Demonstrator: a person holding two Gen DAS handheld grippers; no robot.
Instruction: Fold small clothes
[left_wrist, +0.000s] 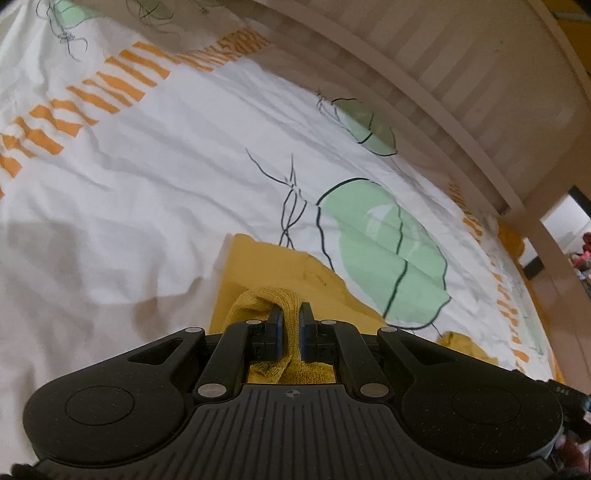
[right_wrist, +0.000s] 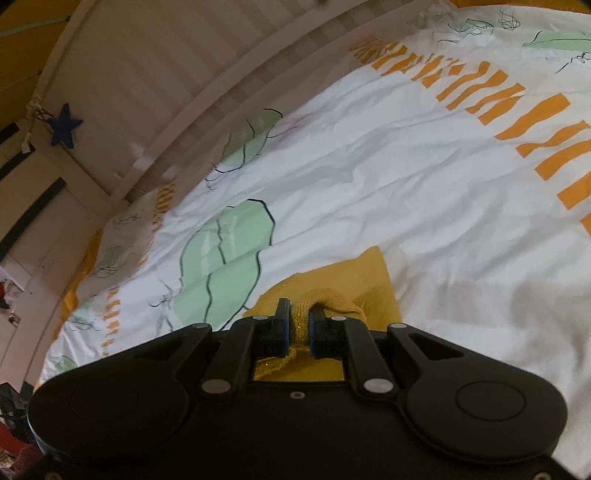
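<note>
A small yellow garment (left_wrist: 280, 266) lies on a bed, over a white cover (left_wrist: 147, 177) printed with green leaves and orange stripes. Its knitted ribbed edge is bunched up and pinched at two places. The left gripper (left_wrist: 291, 314) is clenched on one fold of that edge, and the right gripper (right_wrist: 300, 314) is clenched on another fold. A pale slatted bed rail (left_wrist: 424, 62) runs along the far side of the cover.
</note>
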